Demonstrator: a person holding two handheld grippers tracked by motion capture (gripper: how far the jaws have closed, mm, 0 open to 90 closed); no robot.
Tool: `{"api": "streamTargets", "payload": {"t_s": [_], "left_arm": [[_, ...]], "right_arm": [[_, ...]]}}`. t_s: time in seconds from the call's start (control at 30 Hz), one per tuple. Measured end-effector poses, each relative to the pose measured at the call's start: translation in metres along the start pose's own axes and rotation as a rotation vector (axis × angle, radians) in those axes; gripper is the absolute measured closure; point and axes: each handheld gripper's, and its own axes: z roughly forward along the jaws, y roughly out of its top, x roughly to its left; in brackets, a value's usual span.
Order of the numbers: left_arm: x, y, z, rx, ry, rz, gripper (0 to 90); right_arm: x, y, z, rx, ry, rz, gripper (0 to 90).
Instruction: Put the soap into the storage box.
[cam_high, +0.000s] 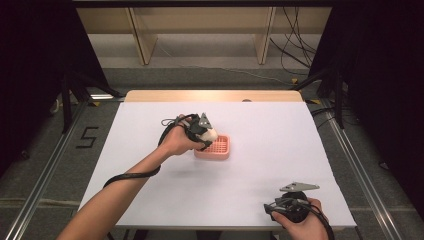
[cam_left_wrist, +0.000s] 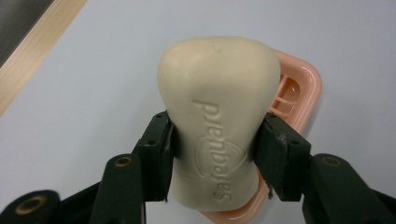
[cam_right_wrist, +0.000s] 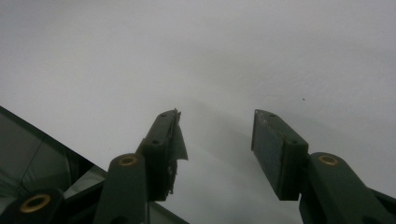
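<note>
A cream bar of soap stamped "Safeguard" is clamped between the two black jaws of my left gripper. It hangs just over the left end of a pink slatted soap dish in the middle of the table; the dish's rim peeks out behind the bar. From above, the left gripper and the soap sit at the dish's left edge. My right gripper rests near the table's front right edge. Its jaws stand open over bare white surface with nothing between them.
A white sheet covers the table, with a wooden strip showing at the far edge. Black curtains and metal rails flank the table. Cables trail from both grippers across the near side.
</note>
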Motion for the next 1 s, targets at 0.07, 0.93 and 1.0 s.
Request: {"api": "streamTargets", "payload": {"t_s": [0.07, 0.93, 1.0], "left_arm": [[0.0, 0.001, 0.001, 0.005, -0.004, 0.003, 49.2], [-0.001, 0.003, 0.013, 0.022, -0.02, -0.014, 49.1], [-0.001, 0.003, 0.013, 0.024, -0.019, -0.012, 49.1]], "right_arm": [[0.0, 0.0, 0.0, -0.001, 0.0, -0.001, 51.9], [0.0, 0.0, 0.0, 0.001, -0.001, -0.002, 51.8], [0.0, 0.0, 0.0, 0.0, -0.001, -0.002, 51.8]]}}
